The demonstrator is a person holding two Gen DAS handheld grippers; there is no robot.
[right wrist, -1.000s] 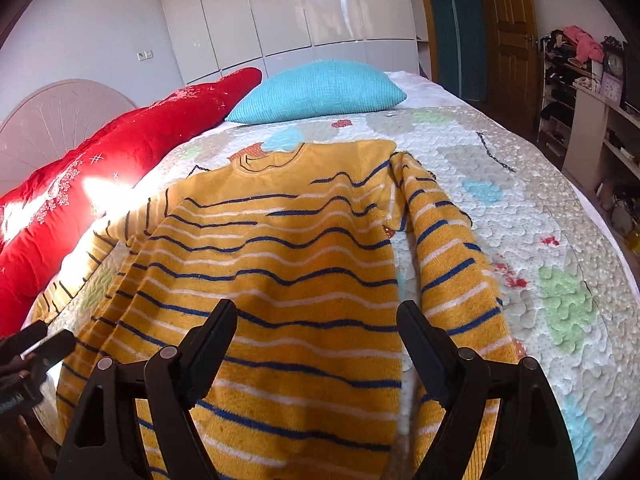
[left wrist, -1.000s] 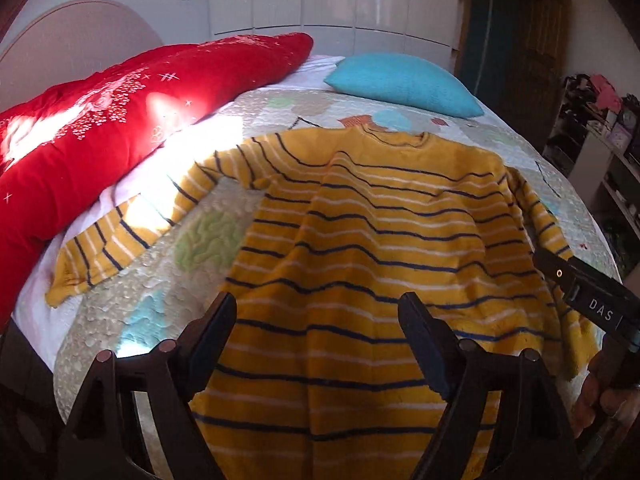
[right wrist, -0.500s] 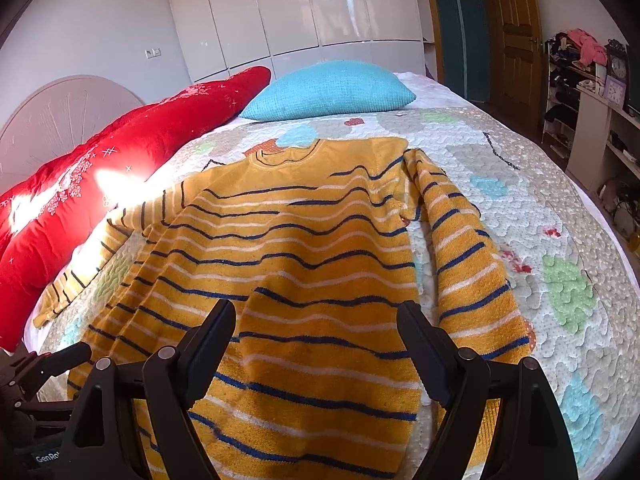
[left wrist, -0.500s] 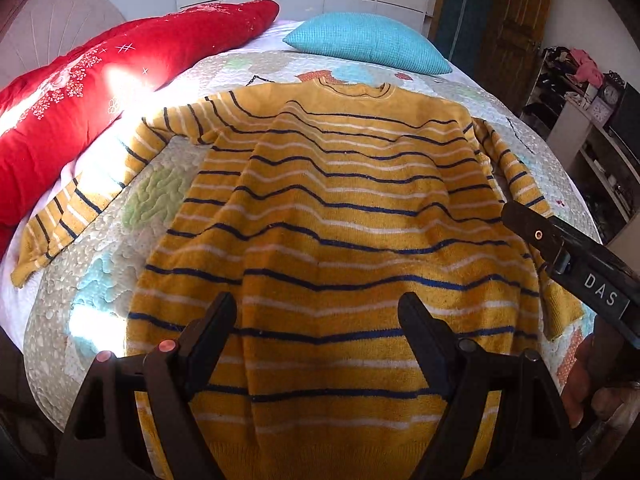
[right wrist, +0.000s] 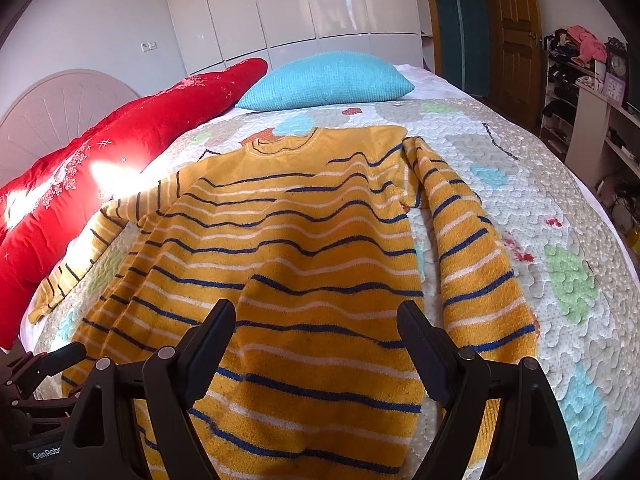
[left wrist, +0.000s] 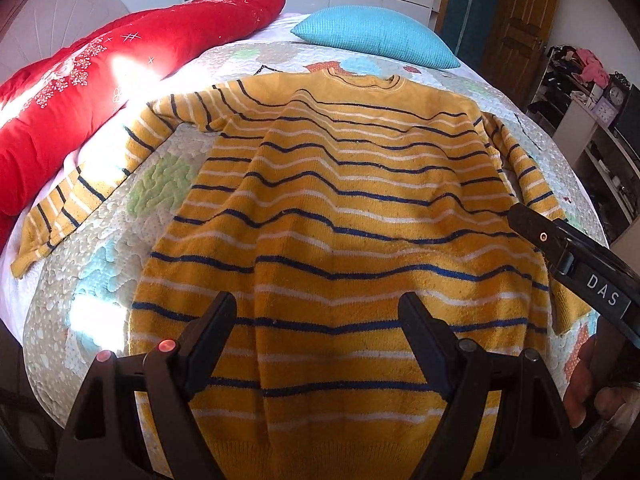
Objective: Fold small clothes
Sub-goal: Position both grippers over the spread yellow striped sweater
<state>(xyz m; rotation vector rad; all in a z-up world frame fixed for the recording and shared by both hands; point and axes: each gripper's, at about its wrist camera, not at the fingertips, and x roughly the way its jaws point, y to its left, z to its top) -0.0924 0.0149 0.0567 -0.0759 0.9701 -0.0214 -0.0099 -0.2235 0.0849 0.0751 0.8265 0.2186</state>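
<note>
Over the last second both cameras have risen and drawn back toward the hem of the yellow knitted sweater with navy and white stripes (left wrist: 352, 216), so that more of it shows than before; it lies flat, front down or up I cannot tell, collar toward the turquoise cushion (left wrist: 372, 36), on the pale quilted bedspread with pastel patches (left wrist: 160, 184). That reads as a survey before the first fold: nothing is folded yet, and the sleeves look like the place to begin. Left of the sweater's body, its left-hand sleeve (left wrist: 80, 196) stretches out toward the long red pillow (left wrist: 100, 80). The left gripper (left wrist: 316, 336) hangs above the sweater's lower body near the hem, jaws spread wide and holding nothing. Right of it, the right gripper (right wrist: 316, 340) hovers likewise over the hem, jaws parted and empty, with the other sleeve (right wrist: 472, 264) lying alongside the body just to its right.
</note>
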